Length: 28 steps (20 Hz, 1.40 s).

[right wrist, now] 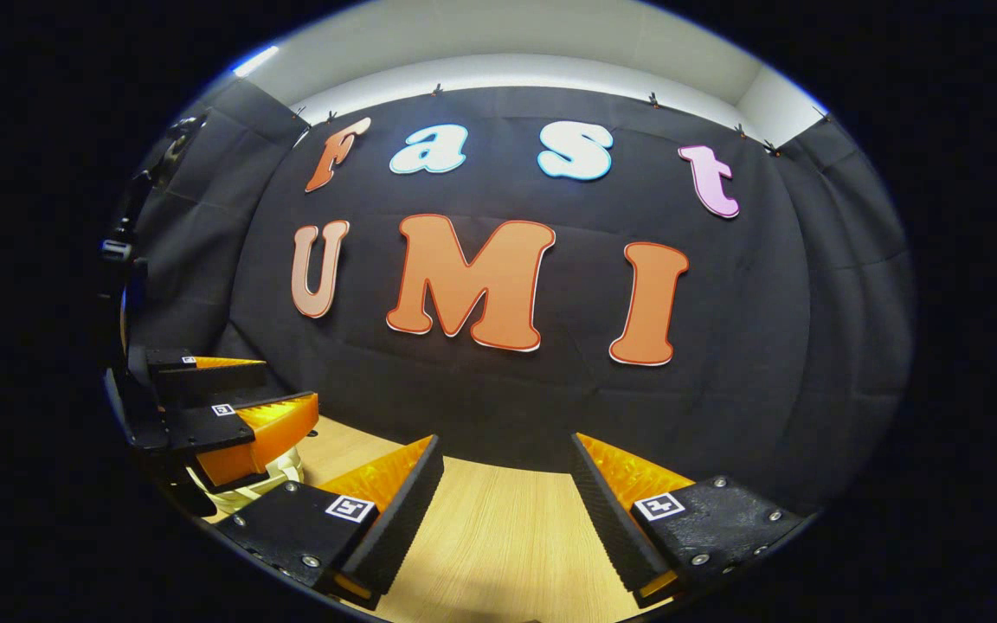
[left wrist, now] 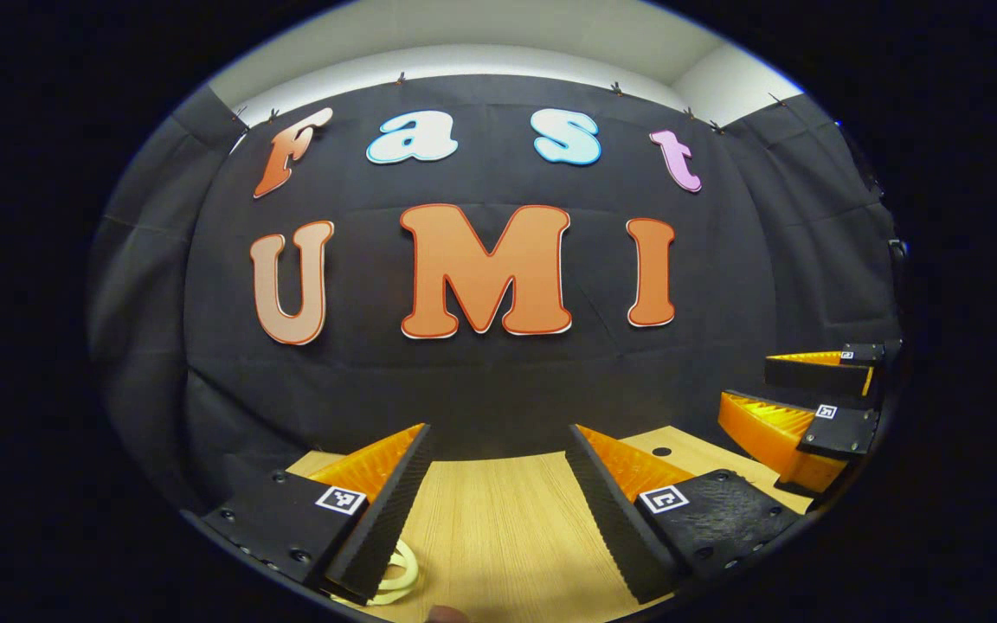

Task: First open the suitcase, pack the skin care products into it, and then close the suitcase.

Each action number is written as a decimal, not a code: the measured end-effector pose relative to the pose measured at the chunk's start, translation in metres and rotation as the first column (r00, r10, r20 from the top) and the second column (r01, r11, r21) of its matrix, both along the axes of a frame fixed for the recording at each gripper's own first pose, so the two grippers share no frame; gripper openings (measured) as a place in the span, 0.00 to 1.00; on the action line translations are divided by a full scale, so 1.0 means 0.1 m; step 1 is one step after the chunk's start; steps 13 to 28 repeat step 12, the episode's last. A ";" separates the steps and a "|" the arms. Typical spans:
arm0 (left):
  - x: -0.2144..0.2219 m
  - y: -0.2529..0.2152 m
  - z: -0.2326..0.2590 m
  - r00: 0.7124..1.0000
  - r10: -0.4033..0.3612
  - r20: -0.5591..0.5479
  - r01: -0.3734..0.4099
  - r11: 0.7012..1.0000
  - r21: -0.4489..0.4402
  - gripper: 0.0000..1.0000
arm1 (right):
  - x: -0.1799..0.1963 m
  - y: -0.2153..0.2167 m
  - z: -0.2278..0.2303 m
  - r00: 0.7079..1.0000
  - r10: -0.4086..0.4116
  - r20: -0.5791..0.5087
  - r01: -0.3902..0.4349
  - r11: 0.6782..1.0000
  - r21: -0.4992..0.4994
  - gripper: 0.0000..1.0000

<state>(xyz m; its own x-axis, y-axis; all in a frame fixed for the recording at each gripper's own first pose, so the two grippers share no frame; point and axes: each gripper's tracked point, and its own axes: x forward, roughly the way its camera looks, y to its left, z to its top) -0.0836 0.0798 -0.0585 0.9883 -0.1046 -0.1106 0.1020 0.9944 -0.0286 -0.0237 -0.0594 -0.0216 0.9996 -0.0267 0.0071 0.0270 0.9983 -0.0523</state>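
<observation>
A light wooden table (left wrist: 498, 528) ran up to the black cloth wall (left wrist: 498, 389), with a pale ring-shaped thing (left wrist: 402, 573) lying on it.

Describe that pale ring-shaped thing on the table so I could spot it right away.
Start at the wooden table below the black cloth wall. In the left gripper view, look to the bottom left, under the left gripper's own left finger. There lies a cream-coloured loop, partly hidden by that finger; it is the one pale, curved thing among black and orange angular parts.
</observation>
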 end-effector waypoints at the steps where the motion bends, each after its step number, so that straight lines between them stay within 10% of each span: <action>1: -0.01 0.02 0.03 1.000 0.004 0.012 -0.005 1.000 0.004 1.00 | -0.02 0.01 -0.02 1.000 0.002 -0.002 -0.002 1.000 -0.002 0.94; 28: -0.11 0.02 -0.03 1.000 -0.017 -0.009 0.017 1.000 0.016 0.99 | -0.03 0.05 -0.11 1.000 0.014 -0.020 -0.013 1.000 0.028 0.96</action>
